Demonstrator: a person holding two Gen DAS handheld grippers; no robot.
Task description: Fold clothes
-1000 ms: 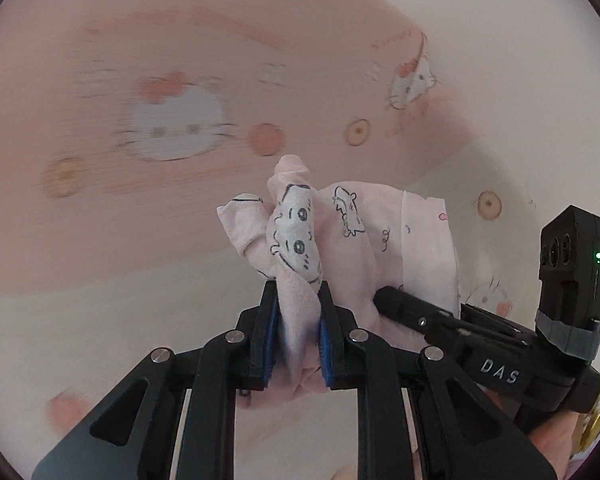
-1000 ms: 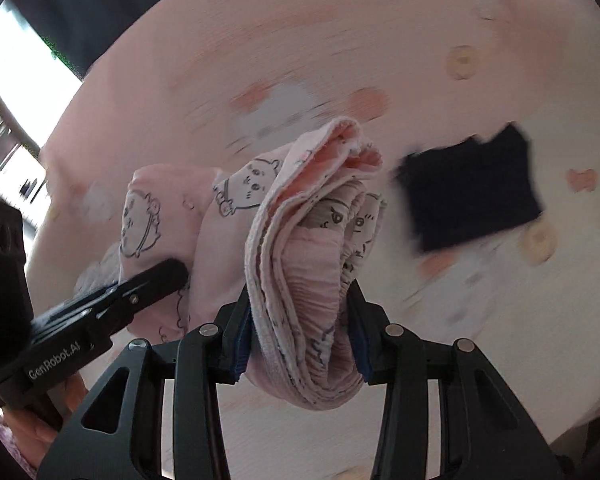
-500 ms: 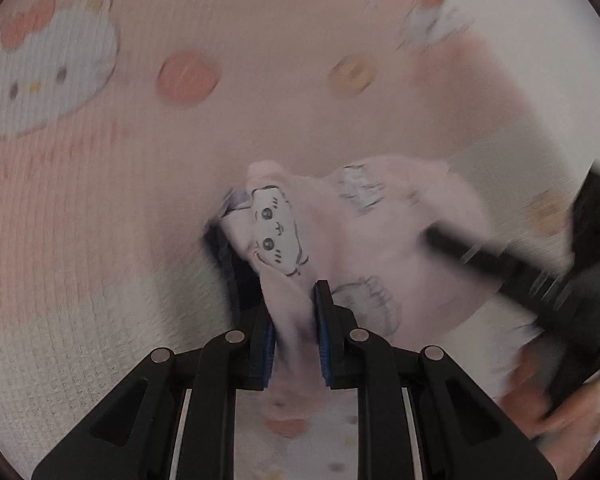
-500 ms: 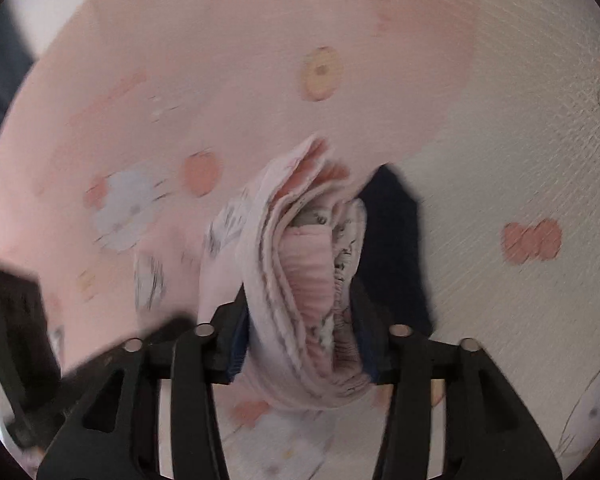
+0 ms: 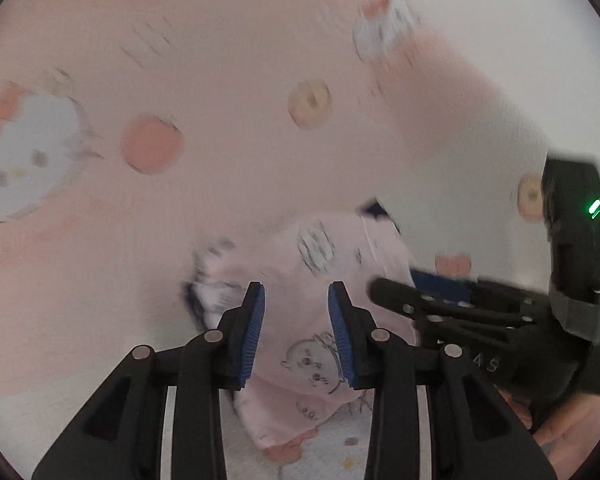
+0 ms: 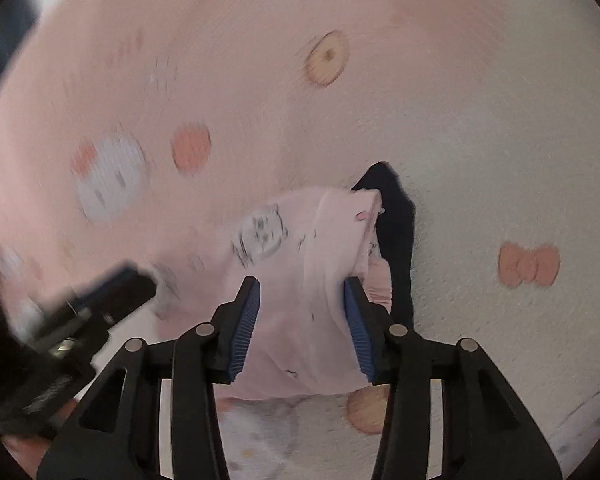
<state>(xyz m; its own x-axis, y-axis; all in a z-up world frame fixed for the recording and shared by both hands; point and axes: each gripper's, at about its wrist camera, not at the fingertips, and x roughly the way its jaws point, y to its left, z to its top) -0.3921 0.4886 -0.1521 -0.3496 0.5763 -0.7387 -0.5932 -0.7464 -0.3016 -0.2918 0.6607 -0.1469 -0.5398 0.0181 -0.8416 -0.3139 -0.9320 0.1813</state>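
**A:** Start with the left wrist view. What does it show?

**B:** The left gripper point(image 5: 296, 328) has its jaws apart and opening. The pink garment point(image 5: 300, 320) lies beneath and between them, but the blue pads point(image 5: 254, 332) stand clear of the cloth, so nothing is pinched. The garment sits bunched but compact on the bedsheet point(image 5: 220, 80), the one printed with cats and donuts. A sliver of a dark cloth point(image 5: 374, 208) peeks out at its far edge. The right gripper point(image 5: 396, 292) reaches in from the side, blurred.

**A:** And the right wrist view?

**B:** The right gripper point(image 6: 302, 320) has its jaws closing, with a raised fold of the pink garment point(image 6: 284, 280) between them. The far pad point(image 6: 356, 328) touches that fold; the near one looks just clear, so I judge it is not clamped. The dark cloth point(image 6: 396, 232) lies right beside and partly under the garment on the bedsheet point(image 6: 460, 120). The left gripper point(image 6: 112, 292) is a blur at the lower left.

**A:** How far along is the folding?

**B:** I'd say this piece is folded and set down next to the dark one. What seems left is pulling both grippers clear, perhaps tidying that raised fold. No other unfolded clothes are in view.
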